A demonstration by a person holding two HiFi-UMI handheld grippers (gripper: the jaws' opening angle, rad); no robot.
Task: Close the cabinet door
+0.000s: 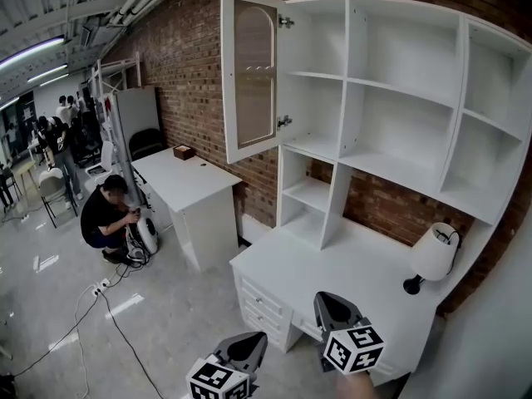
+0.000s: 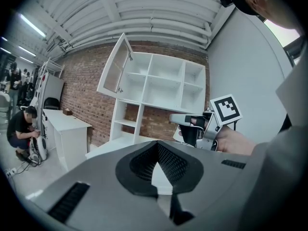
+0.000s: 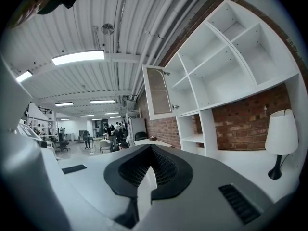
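Observation:
The white cabinet door [image 1: 252, 73] with an arched glass pane stands swung open at the upper left of the white shelf unit [image 1: 399, 81], hinged on its right edge. The same door [image 2: 115, 64] shows in the left gripper view, and the door [image 3: 159, 91] also shows in the right gripper view. My left gripper [image 1: 248, 345] and right gripper [image 1: 332, 303] are low in the head view, over the front of the white desk [image 1: 291, 264], far below the door. Both are shut with nothing held: left gripper [image 2: 159, 177], right gripper [image 3: 147, 177]. The left gripper view shows the right gripper [image 2: 192, 124] in a hand.
A white table lamp [image 1: 432, 256] stands at the desk's right end. A second white desk [image 1: 179, 177] with a small brown box [image 1: 184, 151] stands to the left along the brick wall. A person [image 1: 108, 214] crouches on the floor there, with cables [image 1: 108, 306] trailing nearby.

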